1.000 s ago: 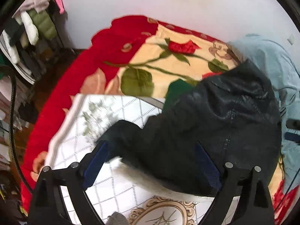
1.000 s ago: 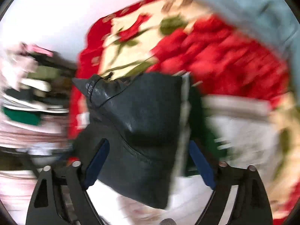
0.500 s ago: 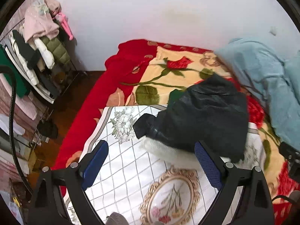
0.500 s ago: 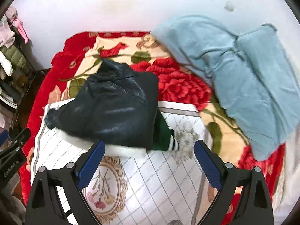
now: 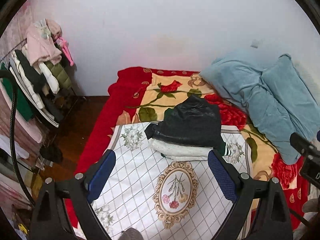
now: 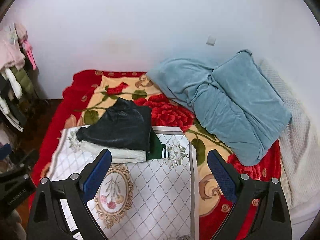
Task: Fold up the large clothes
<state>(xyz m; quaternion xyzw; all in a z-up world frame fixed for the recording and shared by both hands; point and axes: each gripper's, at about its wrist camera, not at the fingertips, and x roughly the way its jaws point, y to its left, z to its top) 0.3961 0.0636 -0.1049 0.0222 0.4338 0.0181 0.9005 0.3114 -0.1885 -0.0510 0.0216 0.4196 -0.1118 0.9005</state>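
while both hover above the white patterned sheet [image 5: 140, 180], the left gripper [image 5: 162, 174] and right gripper [image 6: 160, 172] gape wide, empty; the folded black leather jacket [image 6: 122, 128] tops a clothes stack beyond.

We see a red floral blanket [image 5: 130, 88] spread over the bed, with a white quilted cloth [image 5: 140, 184] laid on it. A blue folded duvet [image 6: 230, 104] rests against the wall, and a clothes rack [image 5: 38, 76] stands left over the wooden floor [image 5: 80, 124].
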